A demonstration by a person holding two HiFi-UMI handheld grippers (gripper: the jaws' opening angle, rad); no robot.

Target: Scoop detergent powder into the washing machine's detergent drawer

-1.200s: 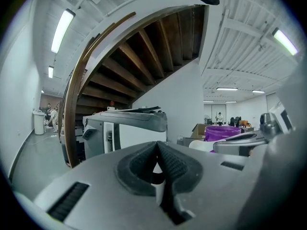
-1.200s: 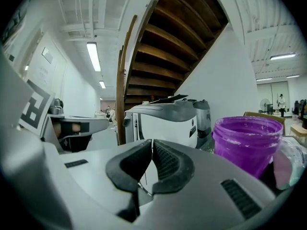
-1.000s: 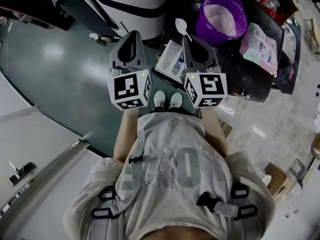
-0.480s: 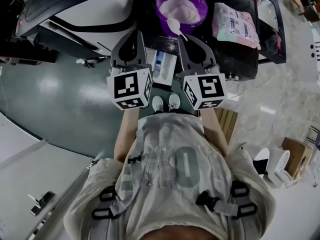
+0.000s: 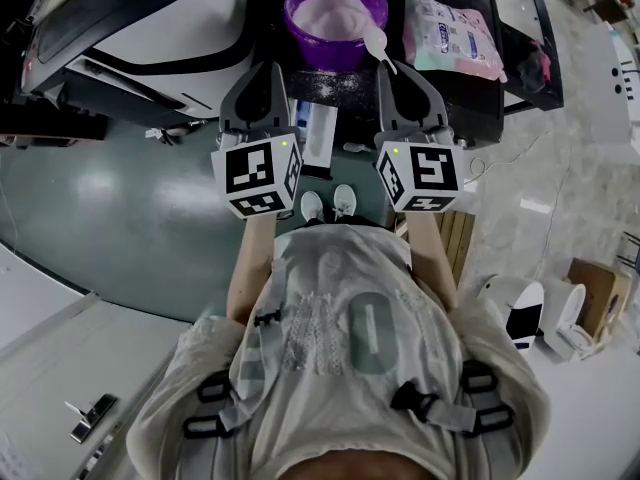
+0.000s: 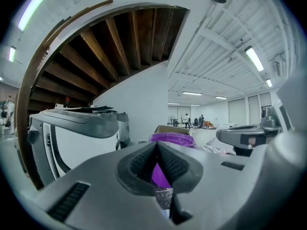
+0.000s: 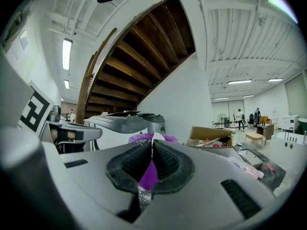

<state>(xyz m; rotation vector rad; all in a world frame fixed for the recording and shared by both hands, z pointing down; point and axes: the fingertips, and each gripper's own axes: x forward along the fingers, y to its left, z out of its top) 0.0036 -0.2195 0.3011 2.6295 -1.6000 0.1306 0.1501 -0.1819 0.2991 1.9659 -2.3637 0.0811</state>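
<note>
At round purple tub (image 5: 330, 58) rim, white spoon (image 5: 374, 38)

My left tool (image 5: 264, 68) and right tool (image 5: 395, 70) are grey, and their cubes bear black-and-white square patterns. Ahead of them the tub (image 5: 293, 13) is purple, its powder (image 5: 335, 13) pale pink. The spoon (image 5: 376, 38) is white and the floor (image 5: 130, 198) dark green.

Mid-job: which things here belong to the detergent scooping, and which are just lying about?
Job: purple powder tub, white spoon shut in the right tongs, detergent drawer, washing machine.
Lying about: pink packet, cardboard box.
</note>
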